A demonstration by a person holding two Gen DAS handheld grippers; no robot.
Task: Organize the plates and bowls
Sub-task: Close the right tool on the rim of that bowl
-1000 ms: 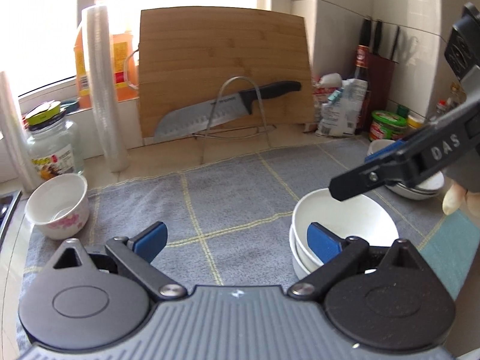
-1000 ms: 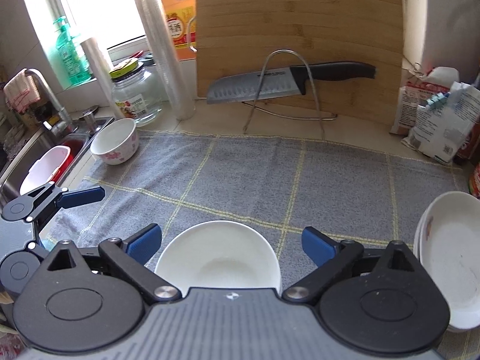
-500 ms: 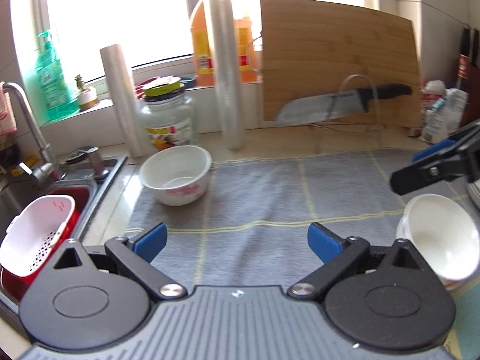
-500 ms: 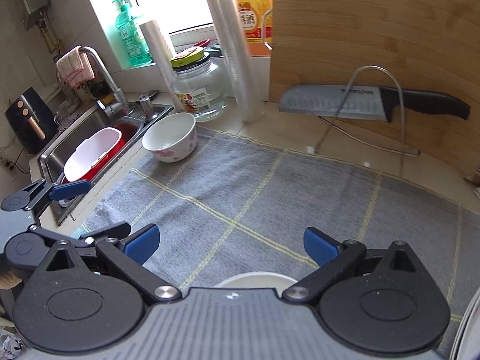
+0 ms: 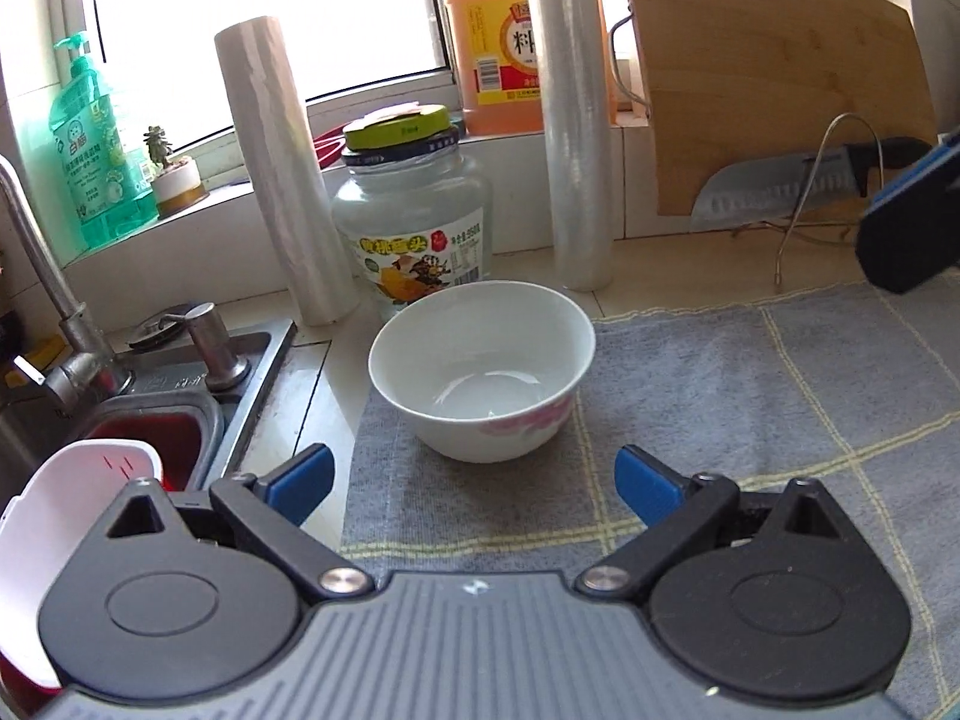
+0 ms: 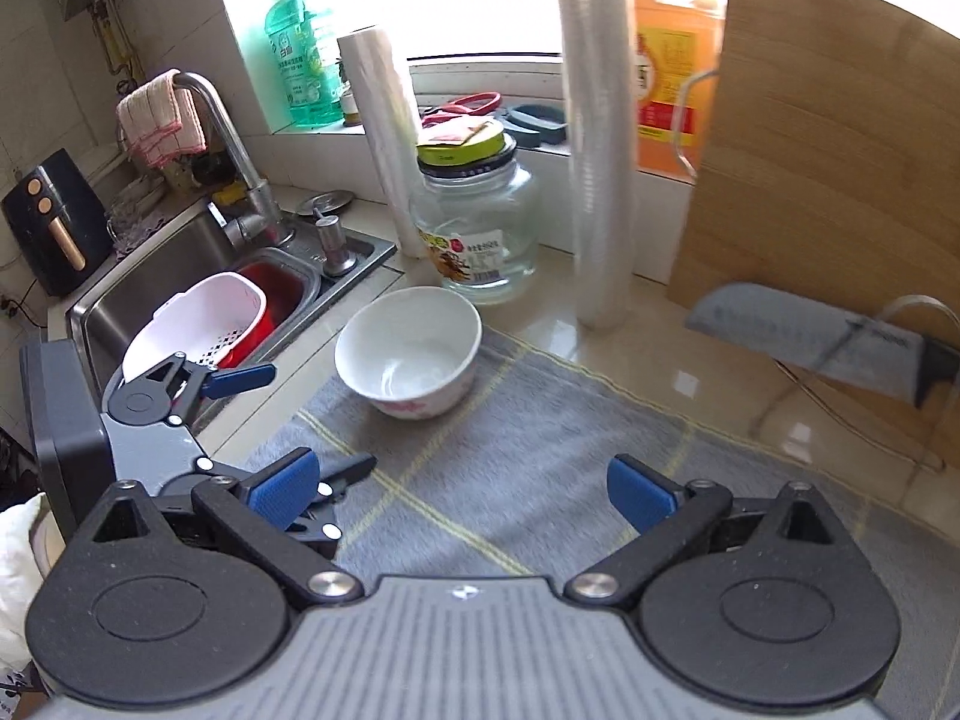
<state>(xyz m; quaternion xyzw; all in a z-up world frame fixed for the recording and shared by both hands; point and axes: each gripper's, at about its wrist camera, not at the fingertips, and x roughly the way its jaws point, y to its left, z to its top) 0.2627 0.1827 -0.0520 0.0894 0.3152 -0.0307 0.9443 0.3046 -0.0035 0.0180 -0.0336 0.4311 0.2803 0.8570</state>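
**A:** Both grippers have swung left since a second ago. Stacked white bowls that sat under them are out of both views now; the sink side has come in.

**B:** Left gripper (image 5: 474, 483) state?

**A:** Jaws spread wide, nothing between the blue pads. It points down at the bowl (image 5: 482, 369) with pink flowers, which sits just ahead of the fingertips, not touching.

**B:** Where exactly is that bowl?

**A:** Upright on the near-left corner of the grey mat (image 5: 750, 408), close to the mat's edge by the sink (image 6: 180, 258). Empty inside. Glass jar (image 5: 414, 228) with the green lid stands right behind it, with a roll of cling film (image 5: 282, 180) to the jar's left and a second roll (image 5: 576, 120) to its right.

**B:** Right gripper (image 6: 462, 489)?

**A:** Also wide apart, holding nothing. Only mat between its pads. Same bowl (image 6: 409, 354) lies further ahead of it, up and to the left.

**B:** Do they see each other?

**A:** Yes. Right wrist view has the left gripper (image 6: 282, 414) at lower left, over the counter edge beside the sink. Left wrist view catches one blue-tipped finger of the right one at the far right edge (out of focus, only a tip).

**B:** Anything else nearby?

**A:** White colander (image 6: 192, 324) tilted in the sink over a red basin. Bamboo board (image 5: 774, 96) leans on the wall at right, with a knife (image 6: 822, 339) on a wire stand in front.
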